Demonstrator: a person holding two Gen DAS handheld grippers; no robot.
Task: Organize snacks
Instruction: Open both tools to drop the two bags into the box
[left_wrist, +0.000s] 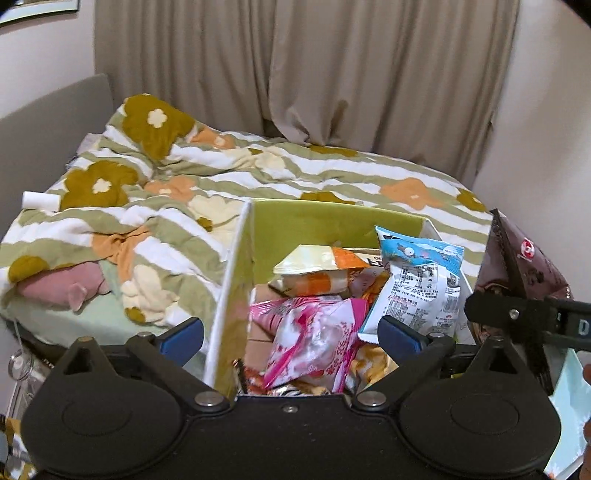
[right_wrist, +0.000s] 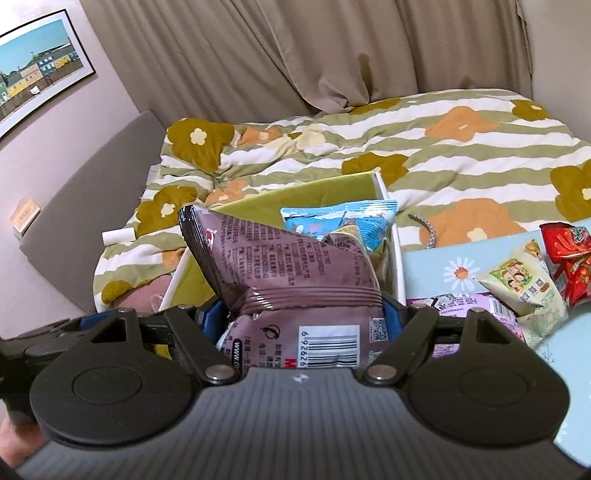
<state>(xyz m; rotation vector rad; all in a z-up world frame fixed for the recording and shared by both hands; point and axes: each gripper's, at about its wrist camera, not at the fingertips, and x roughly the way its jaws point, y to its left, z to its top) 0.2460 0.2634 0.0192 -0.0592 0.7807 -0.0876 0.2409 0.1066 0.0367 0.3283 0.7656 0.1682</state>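
Note:
A white box with a green lining (left_wrist: 229, 273) stands on the bed, filled with several snack packets: a pink one (left_wrist: 314, 332), a blue-and-white one (left_wrist: 417, 284) and an orange-and-cream one (left_wrist: 317, 266). My left gripper (left_wrist: 291, 334) hangs open over the box's near end, its blue pads wide apart and touching nothing. My right gripper (right_wrist: 301, 315) is shut on a brown snack packet (right_wrist: 280, 258), which stands upright, crumpled between the pads, just above the box (right_wrist: 369, 177). In the left wrist view that brown packet (left_wrist: 524, 266) shows at the right edge.
A flowered striped quilt (left_wrist: 258, 173) covers the bed, with curtains behind. Right of the box lies a light-blue daisy-print board (right_wrist: 443, 266) carrying loose snacks, among them a red packet (right_wrist: 569, 258) and a pale green one (right_wrist: 524, 284). A pink plush (left_wrist: 62, 288) lies at the left.

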